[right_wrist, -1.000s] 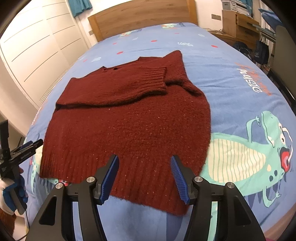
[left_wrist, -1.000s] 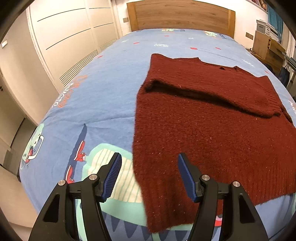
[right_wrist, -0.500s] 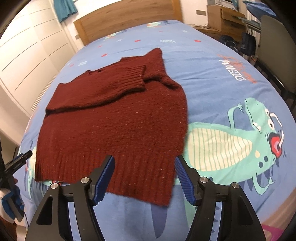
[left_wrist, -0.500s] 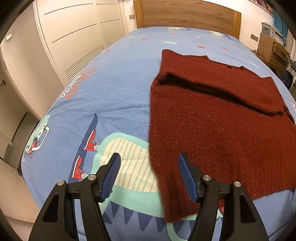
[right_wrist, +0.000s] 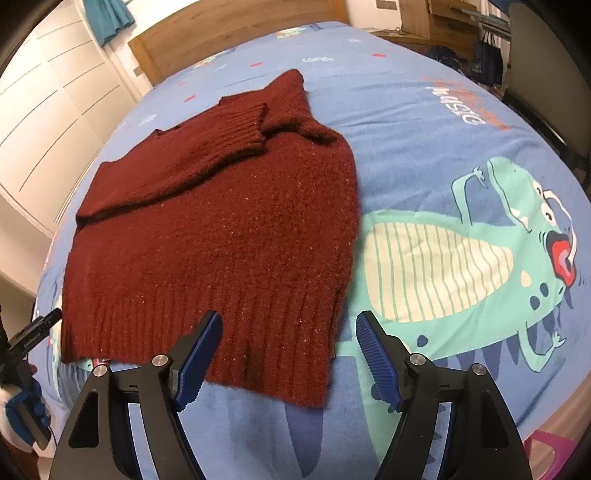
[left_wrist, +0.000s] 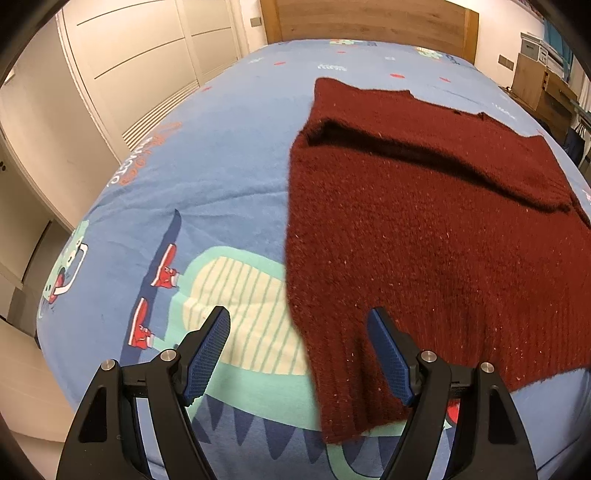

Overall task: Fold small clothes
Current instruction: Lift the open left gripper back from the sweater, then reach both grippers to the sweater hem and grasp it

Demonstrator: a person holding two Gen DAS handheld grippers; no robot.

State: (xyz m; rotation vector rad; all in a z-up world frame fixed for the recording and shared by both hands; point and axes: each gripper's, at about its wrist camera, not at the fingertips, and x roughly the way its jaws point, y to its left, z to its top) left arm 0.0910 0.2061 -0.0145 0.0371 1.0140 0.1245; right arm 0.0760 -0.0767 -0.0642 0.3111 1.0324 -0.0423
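Blue bedding printed with a green cartoon dinosaur [right_wrist: 461, 258] covers the bed [left_wrist: 221, 147] we work on, a wooden headboard [left_wrist: 369, 22] at its far end. On it lies the dark red knitted sweater [left_wrist: 424, 229], flat, both sleeves already folded across the chest and the ribbed hem [right_wrist: 221, 332] nearest us.

Compared with a second ago, both views have slid sideways towards the hem's two corners. Our left hand-held gripper [left_wrist: 299, 354] now straddles the sweater's left bottom corner, and our right hand-held gripper [right_wrist: 288, 354] straddles the right bottom corner. Both sets of jaws are opening, wider than a moment ago, and the blue pads [right_wrist: 376, 358] press on nothing; the knit lies below and between them, not gripped.

We judge this as the set-up for pinching both hem corners and carrying the hem up towards the collar.
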